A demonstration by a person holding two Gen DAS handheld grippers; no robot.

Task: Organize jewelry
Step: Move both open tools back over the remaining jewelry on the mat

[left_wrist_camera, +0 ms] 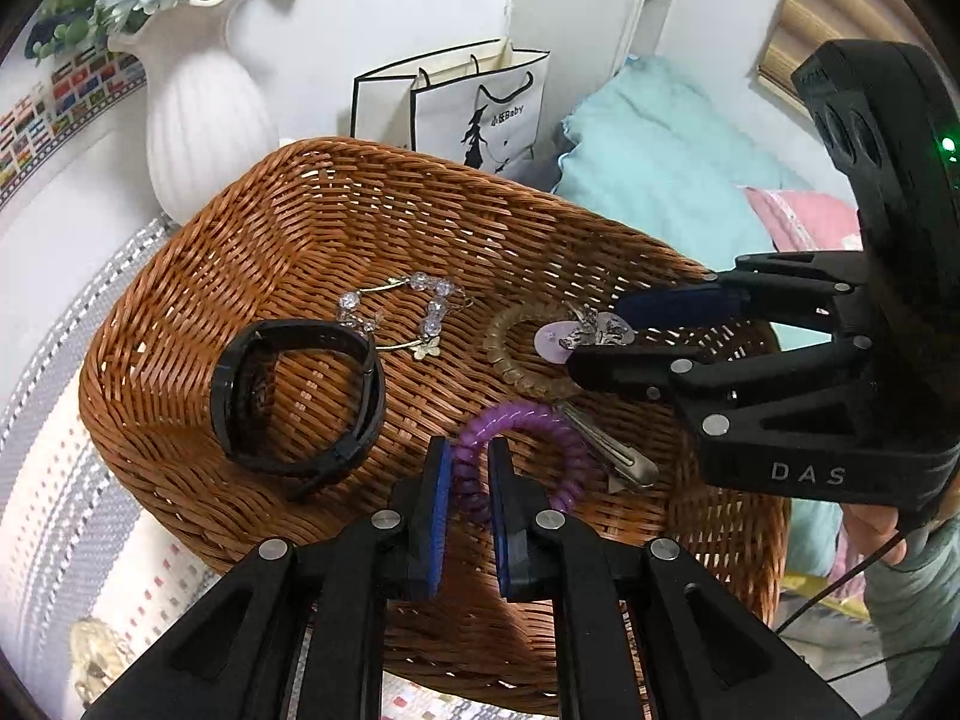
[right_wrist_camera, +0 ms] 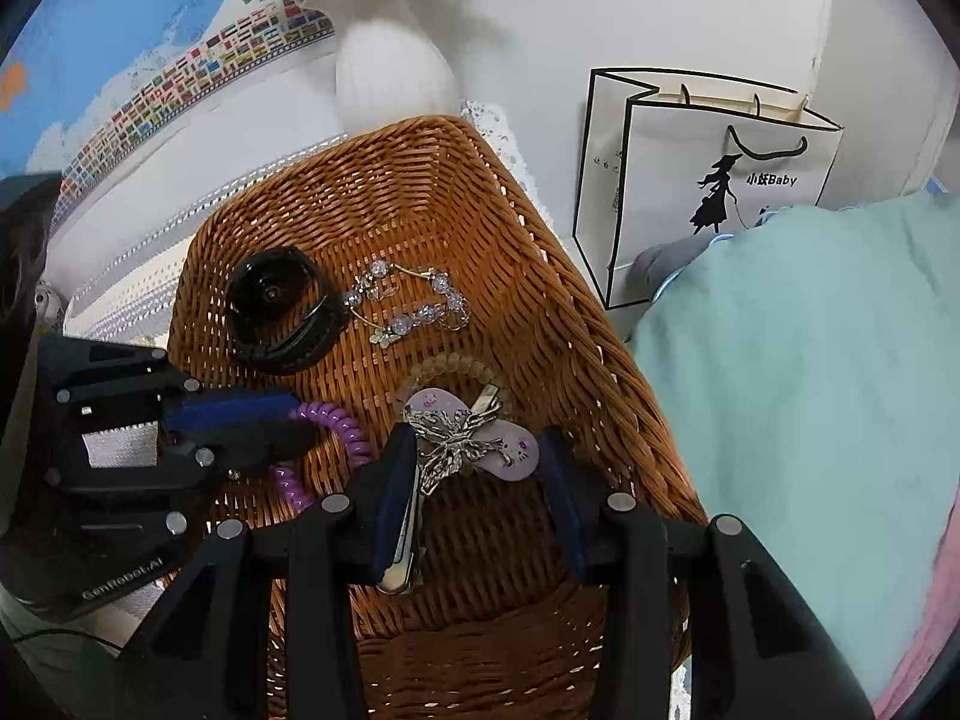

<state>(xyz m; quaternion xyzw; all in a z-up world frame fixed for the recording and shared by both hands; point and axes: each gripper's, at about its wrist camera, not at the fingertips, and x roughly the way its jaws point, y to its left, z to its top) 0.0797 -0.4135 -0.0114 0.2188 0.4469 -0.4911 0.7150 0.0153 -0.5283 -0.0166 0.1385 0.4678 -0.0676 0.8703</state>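
A brown wicker basket [left_wrist_camera: 180, 324] [right_wrist_camera: 540, 276] holds a black watch band [left_wrist_camera: 294, 396] [right_wrist_camera: 282, 312], a crystal bead bracelet [left_wrist_camera: 414, 312] [right_wrist_camera: 414, 300], a tan coil hair tie [left_wrist_camera: 510, 354] [right_wrist_camera: 450, 366], a purple coil hair tie [left_wrist_camera: 540, 426] [right_wrist_camera: 336, 426] and a silver butterfly hair clip [left_wrist_camera: 591, 330] [right_wrist_camera: 456, 444] on pale pink discs. My left gripper [left_wrist_camera: 465, 462] [right_wrist_camera: 240, 420] is narrowly open around the purple coil. My right gripper [right_wrist_camera: 480, 450] [left_wrist_camera: 606, 330] is open around the butterfly clip, whose metal prong lies by the left finger.
A white ribbed vase [left_wrist_camera: 198, 114] [right_wrist_camera: 390, 78] with blue flowers stands behind the basket. A white paper bag [left_wrist_camera: 474, 108] [right_wrist_camera: 708, 180] stands against the wall. Teal bedding [left_wrist_camera: 660, 168] [right_wrist_camera: 792, 372] lies to the right. A striped cloth [left_wrist_camera: 66, 480] covers the table.
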